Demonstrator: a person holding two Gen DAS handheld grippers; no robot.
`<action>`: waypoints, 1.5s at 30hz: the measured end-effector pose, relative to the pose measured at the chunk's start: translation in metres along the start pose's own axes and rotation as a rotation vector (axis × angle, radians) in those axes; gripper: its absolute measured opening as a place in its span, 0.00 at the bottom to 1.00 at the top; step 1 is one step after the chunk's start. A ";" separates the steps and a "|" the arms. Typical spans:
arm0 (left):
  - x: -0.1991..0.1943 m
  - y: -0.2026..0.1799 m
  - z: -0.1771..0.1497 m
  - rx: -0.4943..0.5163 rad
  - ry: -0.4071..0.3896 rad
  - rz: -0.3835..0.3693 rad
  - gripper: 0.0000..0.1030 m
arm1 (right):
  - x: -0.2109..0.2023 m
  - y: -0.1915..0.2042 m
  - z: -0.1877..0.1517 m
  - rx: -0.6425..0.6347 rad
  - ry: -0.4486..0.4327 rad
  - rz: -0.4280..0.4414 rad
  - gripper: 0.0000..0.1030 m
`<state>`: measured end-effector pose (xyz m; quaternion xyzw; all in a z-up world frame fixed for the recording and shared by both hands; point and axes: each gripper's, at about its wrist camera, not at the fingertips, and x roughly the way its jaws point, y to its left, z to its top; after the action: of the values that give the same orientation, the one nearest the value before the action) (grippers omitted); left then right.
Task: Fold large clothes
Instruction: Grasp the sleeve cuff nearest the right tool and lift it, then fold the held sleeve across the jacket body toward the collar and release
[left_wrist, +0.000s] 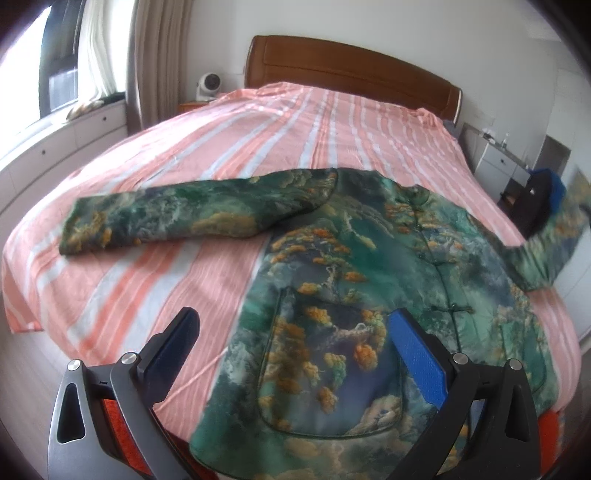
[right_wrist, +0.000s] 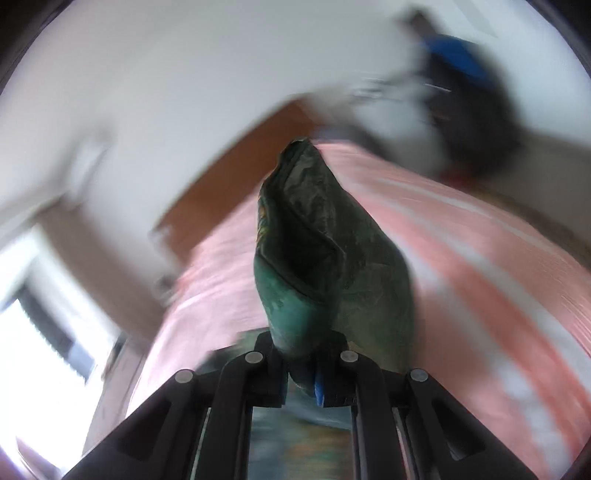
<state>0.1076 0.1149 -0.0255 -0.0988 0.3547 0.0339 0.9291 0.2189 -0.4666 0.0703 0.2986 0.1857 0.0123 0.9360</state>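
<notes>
Jacket: large padded garment, green with a printed landscape in orange and cream, knotted button fastenings down the front. Lies front-up on the bed, hem toward the foot edge, collar toward the headboard. One sleeve lies flat across the cover, stretched out to the side. The other sleeve is raised off the bed, its cuff end pinched in the right gripper.

Left gripper: jaws spread wide, nothing between them. Hovers above the jacket's lower front, near the patch pocket. One finger faced in blue, the other dark.

Right gripper: jaws drawn close together, clamped on the raised sleeve, whose dark lining stands up ahead of the fingers. View heavily blurred. In the left wrist view this gripper shows at the far right edge as a dark shape with blue, by the lifted sleeve.

Bed cover: pink with pale stripes, spread over the whole bed, lightly creased.

Headboard: brown wood, at the far end of the bed.

Small white round appliance: beside the headboard; kind cannot be told.

Curtains and window: along the wall left of the bed, above white drawers.

White bedside cabinet: right of the headboard, small items on top, too small to name.
</notes>
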 end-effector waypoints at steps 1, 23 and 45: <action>-0.001 0.001 -0.001 -0.006 -0.004 -0.004 1.00 | 0.012 0.039 -0.001 -0.058 0.010 0.040 0.10; 0.000 0.039 -0.022 -0.068 0.000 0.045 1.00 | 0.201 0.179 -0.184 -0.371 0.451 0.222 0.79; -0.004 0.015 -0.009 0.035 0.009 0.083 1.00 | 0.182 0.072 -0.165 -0.367 0.317 -0.346 0.89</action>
<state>0.0971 0.1282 -0.0319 -0.0678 0.3635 0.0656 0.9268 0.3358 -0.2916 -0.0756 0.0827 0.3724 -0.0673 0.9219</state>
